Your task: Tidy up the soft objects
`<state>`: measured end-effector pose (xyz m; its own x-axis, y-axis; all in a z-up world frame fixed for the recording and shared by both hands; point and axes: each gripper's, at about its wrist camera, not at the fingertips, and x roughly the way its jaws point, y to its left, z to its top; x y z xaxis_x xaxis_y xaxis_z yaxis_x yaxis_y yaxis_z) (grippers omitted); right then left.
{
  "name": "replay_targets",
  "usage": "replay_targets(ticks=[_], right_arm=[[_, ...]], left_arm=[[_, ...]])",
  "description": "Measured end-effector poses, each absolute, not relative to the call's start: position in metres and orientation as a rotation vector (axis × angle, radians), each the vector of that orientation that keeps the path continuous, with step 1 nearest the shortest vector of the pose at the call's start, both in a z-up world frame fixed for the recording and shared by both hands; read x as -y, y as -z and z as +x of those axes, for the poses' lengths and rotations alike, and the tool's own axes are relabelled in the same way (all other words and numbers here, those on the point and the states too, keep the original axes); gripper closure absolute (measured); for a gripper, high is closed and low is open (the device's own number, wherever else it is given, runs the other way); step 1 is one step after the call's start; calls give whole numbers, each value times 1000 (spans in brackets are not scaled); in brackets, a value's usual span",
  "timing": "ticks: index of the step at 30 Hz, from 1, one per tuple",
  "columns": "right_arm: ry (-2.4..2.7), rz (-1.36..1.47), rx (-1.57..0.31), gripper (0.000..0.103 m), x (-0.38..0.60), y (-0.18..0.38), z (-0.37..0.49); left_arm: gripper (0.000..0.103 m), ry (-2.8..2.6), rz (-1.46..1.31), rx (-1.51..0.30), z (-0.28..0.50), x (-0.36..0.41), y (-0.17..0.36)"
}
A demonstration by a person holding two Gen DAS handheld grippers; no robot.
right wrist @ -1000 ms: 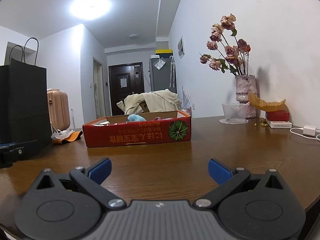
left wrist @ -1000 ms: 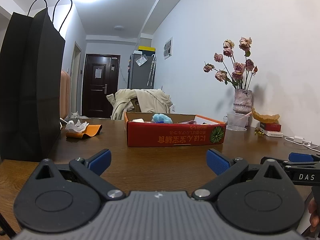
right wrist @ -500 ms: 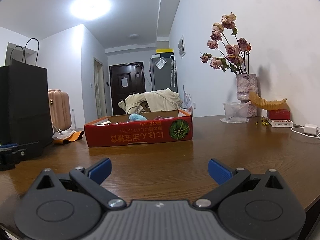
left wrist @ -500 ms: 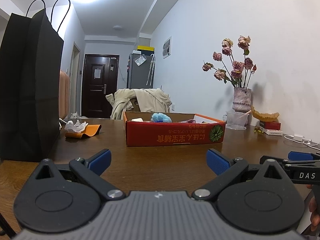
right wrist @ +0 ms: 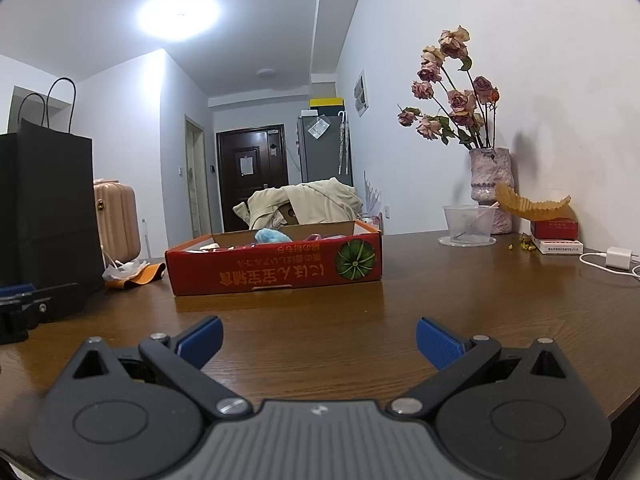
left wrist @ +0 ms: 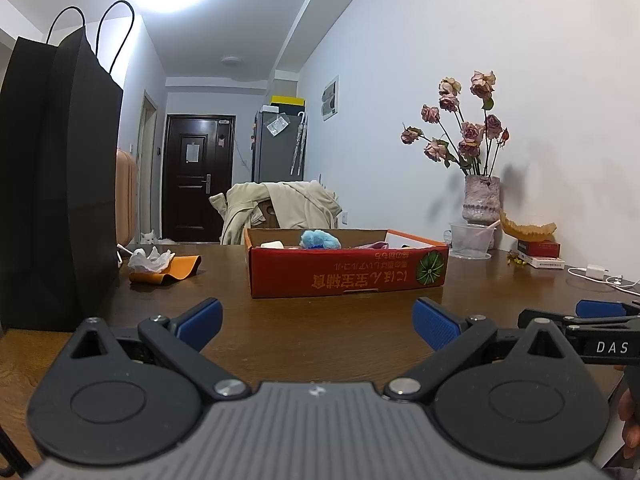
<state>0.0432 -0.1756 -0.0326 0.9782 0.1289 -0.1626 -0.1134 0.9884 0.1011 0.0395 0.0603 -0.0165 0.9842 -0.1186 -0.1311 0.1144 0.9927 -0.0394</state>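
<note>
The left gripper (left wrist: 316,320) is held low over the brown table (left wrist: 328,320), and its blue fingers (left wrist: 200,318) are spread wide with nothing between them. The right gripper (right wrist: 318,338) is held the same way, low over the table, with its fingers wide apart and nothing in them. A red box (left wrist: 347,274) is set on the table ahead of both grippers, well apart from them. A fluffy blue thing (left wrist: 319,239) is seen poking up inside the box, near the middle. A small white thing (left wrist: 272,245) is seen just beside it in the box, and something pink (left wrist: 374,245) is seen on the other side, but what they are cannot be told. A tall black bag (left wrist: 60,184) is stood on the table at the left. Between the bag and the box, an orange cloth (left wrist: 176,272) is laid flat, and a crumpled white tissue (left wrist: 150,260) is resting on it. In the right wrist view, part of the left gripper is seen at the left edge, near the black bag. In the left wrist view, part of the right gripper is seen at the right edge. A vase of dry pink flowers (right wrist: 490,188) is stood by the wall at the far right, with a clear cup (right wrist: 468,224) just beside it. A white charger (right wrist: 618,258) is laid near the table's right edge.
</note>
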Motion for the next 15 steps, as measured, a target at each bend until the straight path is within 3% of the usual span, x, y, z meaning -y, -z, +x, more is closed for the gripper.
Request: replay_targets(ticks=[15], right_arm=[[-122,95,-173,0,176,32,43]], left_arm=[[0,126,-20,-128,40,-62,16]])
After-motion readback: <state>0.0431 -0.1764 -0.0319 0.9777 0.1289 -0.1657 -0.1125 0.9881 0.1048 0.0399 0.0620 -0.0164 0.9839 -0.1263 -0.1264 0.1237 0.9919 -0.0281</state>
